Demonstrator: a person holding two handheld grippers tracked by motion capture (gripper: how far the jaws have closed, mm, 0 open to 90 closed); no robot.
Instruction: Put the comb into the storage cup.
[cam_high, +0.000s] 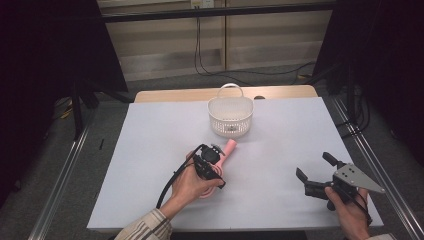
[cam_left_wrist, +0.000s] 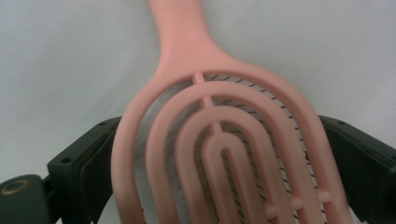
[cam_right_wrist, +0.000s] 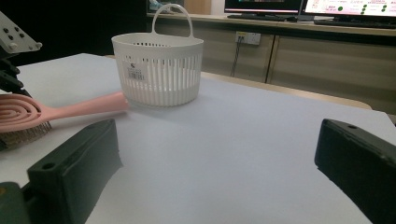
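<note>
A pink hairbrush (cam_high: 229, 148) lies on the white table, its handle pointing at a white slotted basket (cam_high: 230, 117) with a handle. My left gripper (cam_high: 214, 167) sits over the brush head, held by a hand. In the left gripper view the black jaws of the left gripper (cam_left_wrist: 215, 140) press both sides of the looped pink head of the hairbrush (cam_left_wrist: 187, 56). My right gripper (cam_high: 314, 165) is at the table's front right, open, with nothing between its jaws. In the right gripper view the right gripper (cam_right_wrist: 219, 140) faces the basket (cam_right_wrist: 159, 79) and the hairbrush (cam_right_wrist: 79, 108), whose bristles rest on the table.
The white table cover (cam_high: 150, 135) ends on a wooden edge (cam_high: 170, 95) behind the basket. Metal rails (cam_high: 60, 175) run along both sides of the table. Cables (cam_high: 200, 55) hang at the far wall.
</note>
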